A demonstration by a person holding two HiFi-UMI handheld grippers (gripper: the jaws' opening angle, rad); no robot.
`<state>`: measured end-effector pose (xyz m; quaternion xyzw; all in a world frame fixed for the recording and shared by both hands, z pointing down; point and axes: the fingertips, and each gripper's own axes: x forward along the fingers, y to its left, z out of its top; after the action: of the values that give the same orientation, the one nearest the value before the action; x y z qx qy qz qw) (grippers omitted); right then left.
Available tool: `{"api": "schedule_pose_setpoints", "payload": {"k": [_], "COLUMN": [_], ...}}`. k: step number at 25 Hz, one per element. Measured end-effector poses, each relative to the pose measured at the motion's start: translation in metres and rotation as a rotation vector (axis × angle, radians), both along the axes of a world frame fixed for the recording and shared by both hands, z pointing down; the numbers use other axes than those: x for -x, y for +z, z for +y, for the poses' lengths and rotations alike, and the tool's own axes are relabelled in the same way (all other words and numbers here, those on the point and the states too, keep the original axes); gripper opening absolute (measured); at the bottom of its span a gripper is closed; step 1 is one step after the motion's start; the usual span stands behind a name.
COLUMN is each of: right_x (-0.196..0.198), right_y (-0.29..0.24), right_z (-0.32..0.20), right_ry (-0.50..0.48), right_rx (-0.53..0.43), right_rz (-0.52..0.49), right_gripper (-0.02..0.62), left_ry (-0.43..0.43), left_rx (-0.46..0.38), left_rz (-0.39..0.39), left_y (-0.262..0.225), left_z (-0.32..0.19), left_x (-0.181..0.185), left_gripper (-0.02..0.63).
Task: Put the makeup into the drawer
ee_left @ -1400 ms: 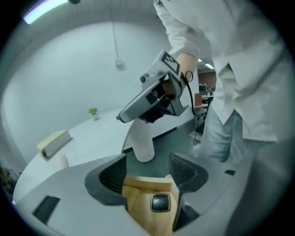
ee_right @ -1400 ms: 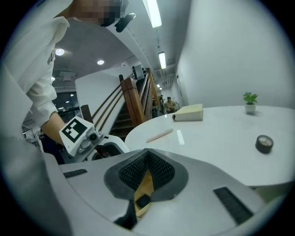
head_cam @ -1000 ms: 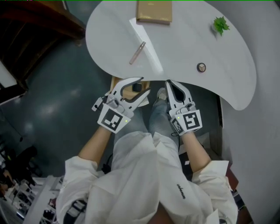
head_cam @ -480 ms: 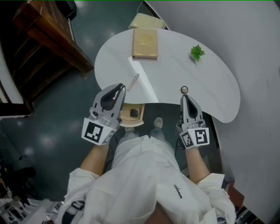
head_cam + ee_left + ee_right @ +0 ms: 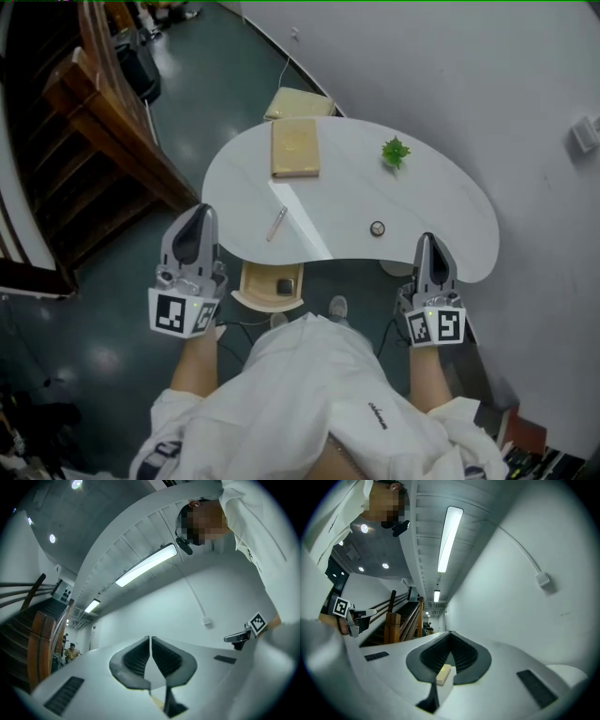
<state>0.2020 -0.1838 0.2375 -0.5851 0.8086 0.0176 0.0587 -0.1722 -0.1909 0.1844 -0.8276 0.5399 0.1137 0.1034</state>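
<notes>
- Makeup tube (image 5: 277, 224) and a small round compact (image 5: 377, 228) lie well apart on the white curved table (image 5: 450, 216), the tube left of centre and the compact to its right.
- A flat tan box (image 5: 294, 147) rests on the table's far side.
- The wooden drawer (image 5: 255, 281) stands pulled out under the near edge, with a small dark item (image 5: 285, 286) inside.
- My left gripper (image 5: 199, 210) has just closed its jaws together on nothing, off the table's left.
- My right gripper (image 5: 427, 238) is also closed and empty, at the near right edge.
- A little green plant (image 5: 396, 150) sits at the back.
</notes>
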Motion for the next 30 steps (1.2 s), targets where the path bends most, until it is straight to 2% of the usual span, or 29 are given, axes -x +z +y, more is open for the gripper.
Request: {"api": "schedule_pose_setpoints", "payload": {"k": [9,15,30], "right_x": [-0.028,-0.031,-0.027], "right_y": [-0.007,-0.005,0.004], "right_z": [0.002,0.001,0.001], "right_ry": [0.077,0.084,0.077], "right_rx": [-0.021,-0.007,0.023], "right_rz": [-0.012,-0.055,-0.039], "right_gripper": [0.017,0.017,0.017], "left_ry": [-0.031,-0.032,-0.024], "left_rx": [0.005,0.006,0.026], "left_rz": [0.013,0.011,0.009], "left_y": [0.002,0.005,0.013], "left_z": [-0.002,-0.003,-0.002], "left_x": [0.012,0.012,0.007], "left_gripper": [0.037,0.037,0.037]}}
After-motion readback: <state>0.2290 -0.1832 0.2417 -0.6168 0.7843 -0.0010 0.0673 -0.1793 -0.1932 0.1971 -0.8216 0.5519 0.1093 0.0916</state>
